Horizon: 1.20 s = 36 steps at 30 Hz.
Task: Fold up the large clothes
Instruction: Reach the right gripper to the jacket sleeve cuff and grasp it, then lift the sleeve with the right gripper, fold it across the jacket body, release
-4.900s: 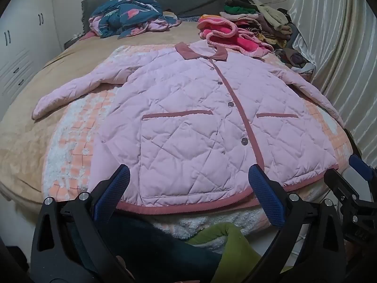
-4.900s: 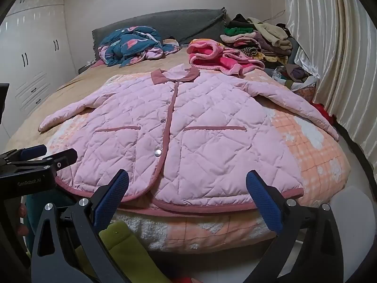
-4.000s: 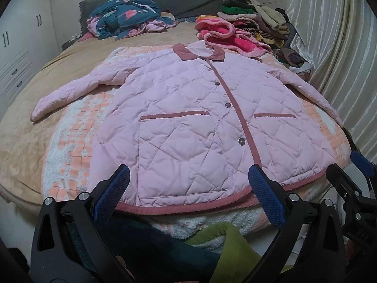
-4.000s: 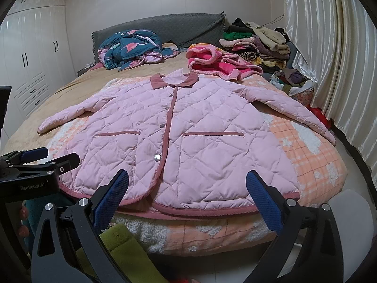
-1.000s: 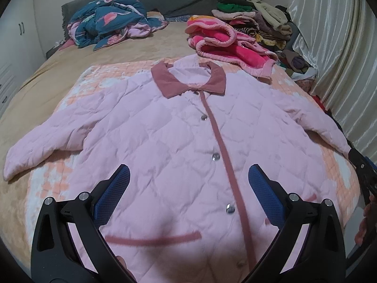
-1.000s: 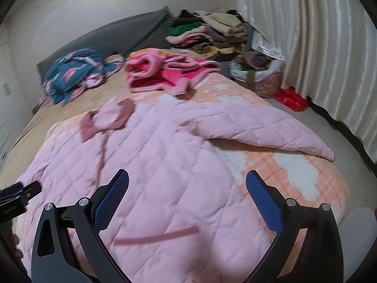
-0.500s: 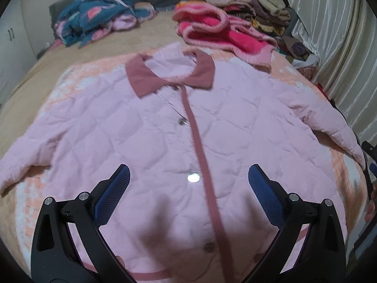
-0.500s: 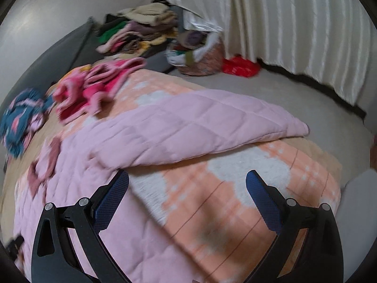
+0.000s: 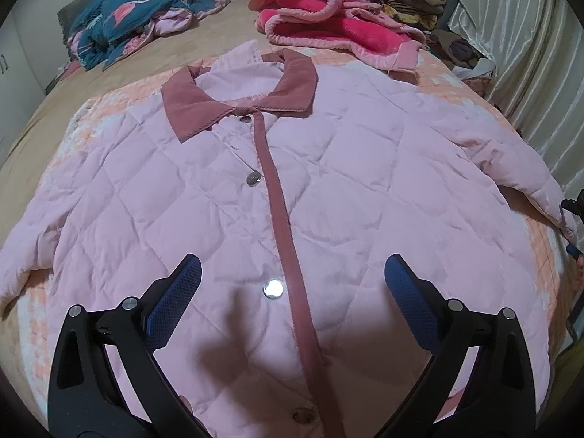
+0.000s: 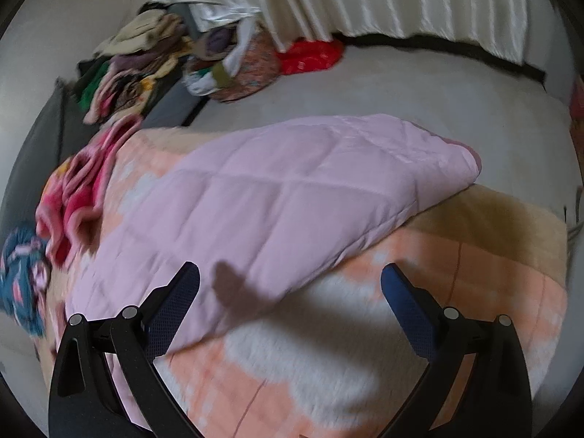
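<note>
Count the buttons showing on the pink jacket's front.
4: one under the collar, one below, a shiny one mid-chest, one near the bottom edge. Others may be out of frame.

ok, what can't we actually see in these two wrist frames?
- Jacket hem and pockets: left wrist view, cut off by the bottom edge and hidden behind the left tongs.
- Left sleeve cuff: left wrist view, cut off at the frame edge.
- Clothes pile: right wrist view, motion-blurred, single items unreadable.
- Jacket body: outside the right wrist view; only the sleeve shows past the right tongs.

Bed (image 9: 33,135) under checked blanket (image 10: 419,255), jacket (image 9: 346,182)
</note>
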Motion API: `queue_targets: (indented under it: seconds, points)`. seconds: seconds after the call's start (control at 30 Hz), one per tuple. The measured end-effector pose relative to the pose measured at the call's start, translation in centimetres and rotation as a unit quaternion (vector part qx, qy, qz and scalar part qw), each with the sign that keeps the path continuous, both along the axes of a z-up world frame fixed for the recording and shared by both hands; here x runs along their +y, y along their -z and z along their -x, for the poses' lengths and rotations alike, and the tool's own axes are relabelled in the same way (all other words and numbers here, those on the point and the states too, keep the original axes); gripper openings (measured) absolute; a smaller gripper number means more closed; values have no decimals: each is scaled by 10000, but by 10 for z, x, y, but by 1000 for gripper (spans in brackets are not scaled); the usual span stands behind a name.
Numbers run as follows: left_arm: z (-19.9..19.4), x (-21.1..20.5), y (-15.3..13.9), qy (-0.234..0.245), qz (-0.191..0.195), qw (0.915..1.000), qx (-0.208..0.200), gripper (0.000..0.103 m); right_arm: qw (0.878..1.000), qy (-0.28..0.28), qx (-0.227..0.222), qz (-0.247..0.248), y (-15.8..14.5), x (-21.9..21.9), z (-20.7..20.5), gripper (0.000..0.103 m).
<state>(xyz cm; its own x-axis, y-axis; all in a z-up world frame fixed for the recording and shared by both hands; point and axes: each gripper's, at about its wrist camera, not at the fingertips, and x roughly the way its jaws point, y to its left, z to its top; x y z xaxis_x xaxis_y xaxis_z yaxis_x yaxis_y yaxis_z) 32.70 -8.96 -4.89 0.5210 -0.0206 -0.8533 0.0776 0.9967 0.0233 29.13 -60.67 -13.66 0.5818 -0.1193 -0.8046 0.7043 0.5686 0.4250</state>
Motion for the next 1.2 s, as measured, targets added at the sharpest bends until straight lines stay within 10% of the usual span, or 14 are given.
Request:
queue_targets:
  seconds: [0.13,0.23,0.4,0.73,1.2]
  points:
    - [-8,7,-4,-77,21,10000,58,94,9987,349,-231,-278,10,-24,-7,96]
    - [-12,16,-11,-197,5,9998,92,94,9955,649,-421,-550,15,-46,-8,57]
    - [-14,33,-31,-325,-3,9995,-37,94,9924,528,-791,-786,10,-67,-13,25]
    - [-21,63,-67,-608,84,9978,-235,94,9769,-818,-1656,1074,-138,-11,-39,18]
    - [-35,106,-134,-888,150,9931,-745,94,8896,-2764,-2675,2462,-284,151,-58,17]
